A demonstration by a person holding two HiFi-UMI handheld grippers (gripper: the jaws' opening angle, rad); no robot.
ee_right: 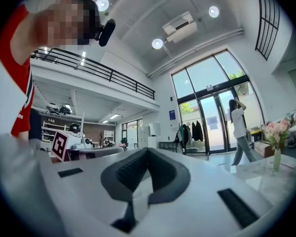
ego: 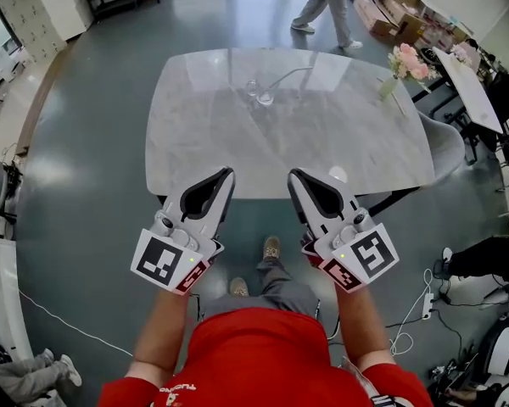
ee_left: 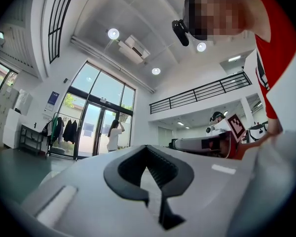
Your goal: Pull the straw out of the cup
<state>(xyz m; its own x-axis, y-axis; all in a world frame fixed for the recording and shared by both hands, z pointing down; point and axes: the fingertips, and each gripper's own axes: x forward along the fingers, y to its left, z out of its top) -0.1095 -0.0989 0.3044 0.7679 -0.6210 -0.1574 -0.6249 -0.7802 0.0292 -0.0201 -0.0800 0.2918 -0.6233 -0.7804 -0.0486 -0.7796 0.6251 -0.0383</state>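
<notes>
A pale marble table (ego: 339,151) fills the middle of the head view. Short of its near edge, well apart from anything on it, the left gripper (ego: 227,175) at 7 o'clock and the right gripper (ego: 293,176) at 5 o'clock are held side by side. Each one's own view shows its jaws pressed together with nothing between them. A vase of pink flowers (ego: 405,64) stands at the table's 2 o'clock corner. The cup (ego: 265,97) is a small clear glass at 12 o'clock, on the far half of the table (something else glassy sits just beside it at 11 o'clock, too small to name). The straw (ego: 290,75) stands in the cup and leans out toward 2 o'clock, thin and pale.

By its looks the straw is light, slim and easily crushed or bent. A gentle pinch on the free length above the rim would suit it, drawn along its own lean. The glass is probably light, slick and breakable, and may tip or slide unless the other gripper steadies it low on the wall.
</notes>
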